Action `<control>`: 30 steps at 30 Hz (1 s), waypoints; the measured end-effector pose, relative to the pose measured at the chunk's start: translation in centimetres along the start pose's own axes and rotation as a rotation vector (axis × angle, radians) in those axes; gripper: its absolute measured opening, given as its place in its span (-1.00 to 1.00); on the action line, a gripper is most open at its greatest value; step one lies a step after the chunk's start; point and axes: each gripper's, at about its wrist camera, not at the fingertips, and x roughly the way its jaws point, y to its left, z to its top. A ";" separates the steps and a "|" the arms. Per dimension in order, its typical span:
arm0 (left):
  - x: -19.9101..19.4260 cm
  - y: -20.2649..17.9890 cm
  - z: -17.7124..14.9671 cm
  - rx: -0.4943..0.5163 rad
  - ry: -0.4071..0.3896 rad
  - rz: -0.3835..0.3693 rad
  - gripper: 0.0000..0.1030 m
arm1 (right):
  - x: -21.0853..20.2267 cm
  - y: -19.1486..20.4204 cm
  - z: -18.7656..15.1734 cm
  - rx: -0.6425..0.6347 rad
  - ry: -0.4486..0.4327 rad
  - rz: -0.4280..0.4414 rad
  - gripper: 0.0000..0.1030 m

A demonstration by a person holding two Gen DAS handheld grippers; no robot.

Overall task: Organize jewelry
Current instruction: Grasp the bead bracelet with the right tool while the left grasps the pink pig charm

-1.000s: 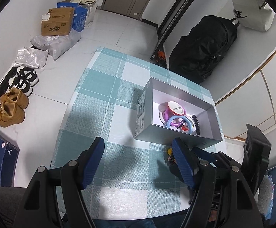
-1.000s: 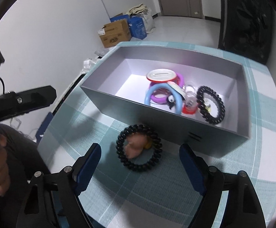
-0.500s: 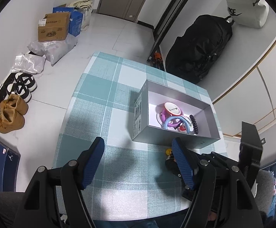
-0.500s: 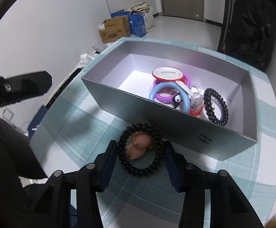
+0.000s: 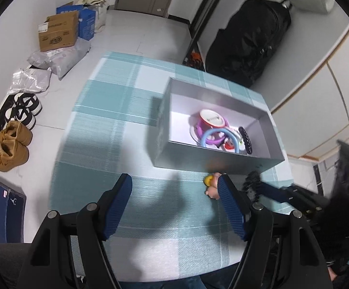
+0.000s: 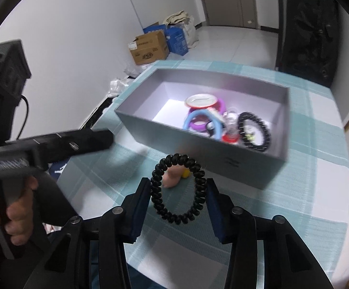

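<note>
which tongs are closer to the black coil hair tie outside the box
Right. The right tongs grip the black coil hair tie between their pads; the left tongs hang open beside it, gripping nothing.

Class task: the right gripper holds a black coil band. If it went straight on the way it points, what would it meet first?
Probably the small pink figure on the checked tablecloth, just short of the grey box; depth is unclear. The right gripper clamps the black coil band.

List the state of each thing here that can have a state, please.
Right gripper: shut on the coil tie, jaws just closed in.
Coil tie: pinched, lifted off the cloth.
Left gripper: open, holds nothing.
Box: open, no lid, holds bangles and a black bracelet.
Pink charm: lies on the cloth beside the box.
</note>
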 end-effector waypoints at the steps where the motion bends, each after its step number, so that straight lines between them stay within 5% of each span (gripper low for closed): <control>1: 0.4 -0.4 0.0 0.013 0.007 0.007 0.35 | -0.6 -0.4 0.0 0.016 -0.014 0.002 -0.15; 15: 3.3 -3.8 -1.1 0.118 0.085 -0.034 0.34 | -7.1 -5.7 -0.4 0.170 -0.163 0.018 -0.20; 25: 4.0 -5.6 -1.5 0.156 0.048 0.065 0.33 | -8.3 -6.5 -0.9 0.191 -0.191 0.033 -0.21; 30: 4.8 -5.8 -1.8 0.179 0.083 0.082 -0.43 | -8.6 -6.7 -1.0 0.196 -0.197 0.034 -0.21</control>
